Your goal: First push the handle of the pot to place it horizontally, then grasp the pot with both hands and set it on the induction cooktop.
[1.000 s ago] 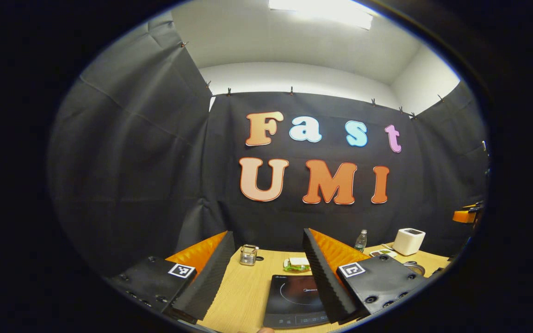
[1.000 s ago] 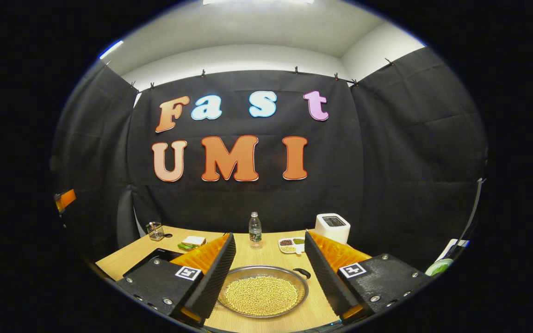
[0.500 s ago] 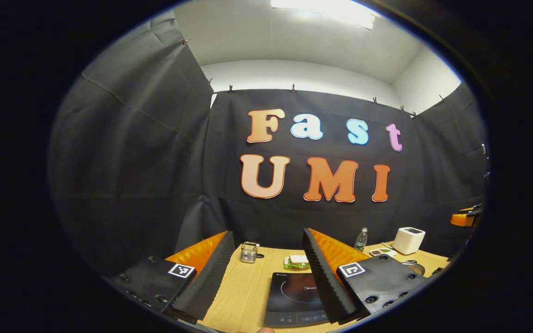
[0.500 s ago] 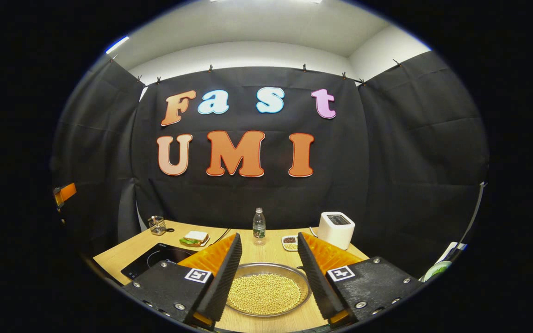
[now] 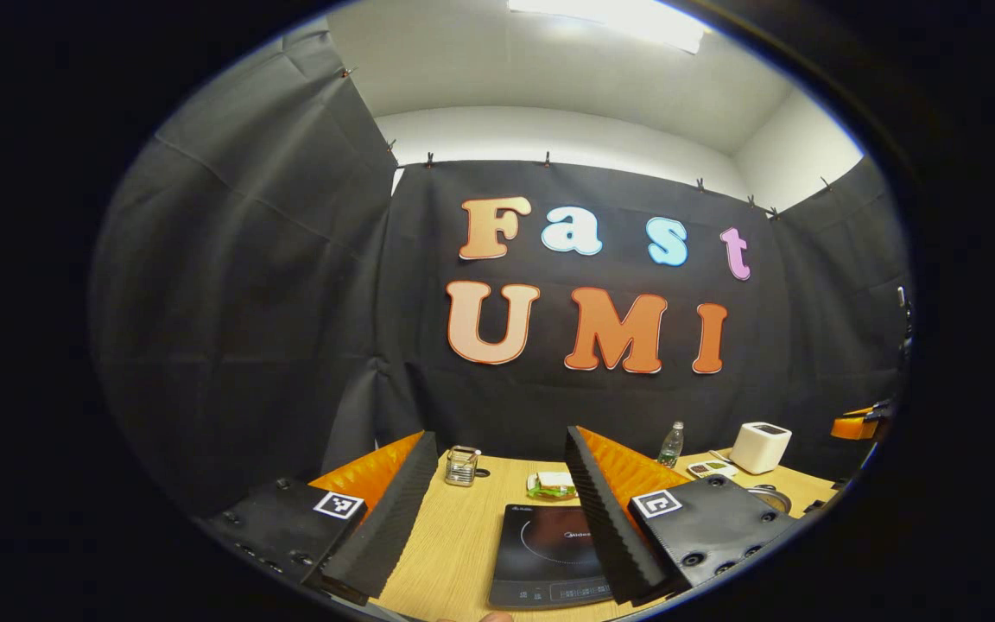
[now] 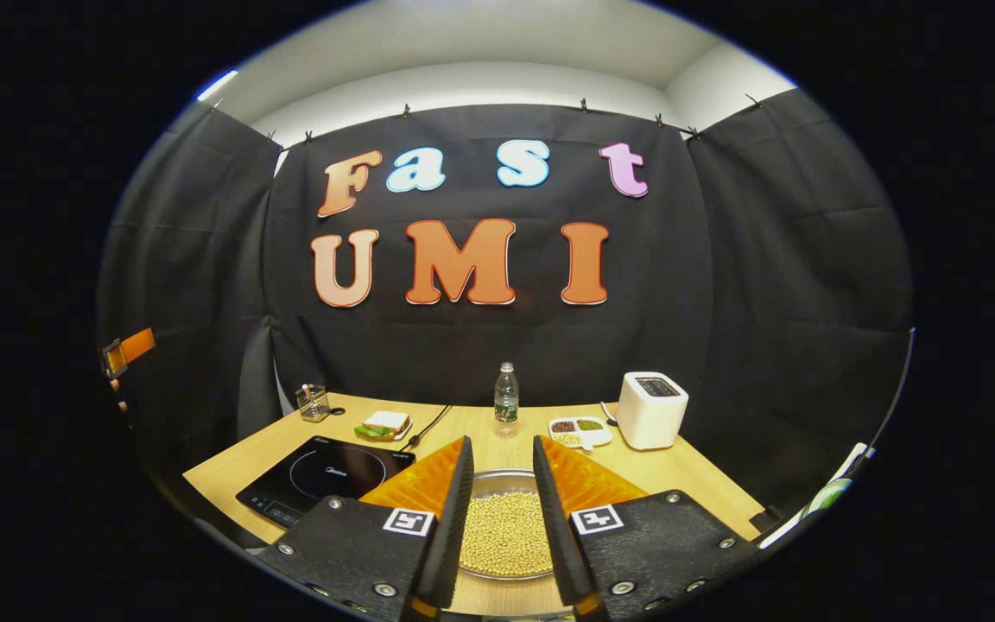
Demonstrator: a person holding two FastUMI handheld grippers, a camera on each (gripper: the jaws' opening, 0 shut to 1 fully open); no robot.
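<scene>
In the right gripper view a shallow metal pot (image 6: 504, 531) full of yellow beans sits on the wooden table just beyond my right gripper (image 6: 503, 453). Its fingers stand close together with a narrow gap and hold nothing, and the pot shows through that gap. The pot's handle is hidden behind the fingers. The black induction cooktop (image 6: 325, 478) lies left of the pot. In the left gripper view my left gripper (image 5: 497, 436) is wide open above the cooktop (image 5: 549, 557), and the pot's rim (image 5: 776, 498) peeks out at the right.
Along the back of the table (image 6: 687, 471) stand a glass holder (image 6: 313, 402), a sandwich plate (image 6: 383, 425), a water bottle (image 6: 506, 399), a divided bean dish (image 6: 579, 429) and a white toaster (image 6: 651, 409). Black cloth walls close in the table.
The right gripper's fingers have drawn much closer together, and its view has tilted down and forward over the pot. The left gripper has barely moved and stays wide open.
</scene>
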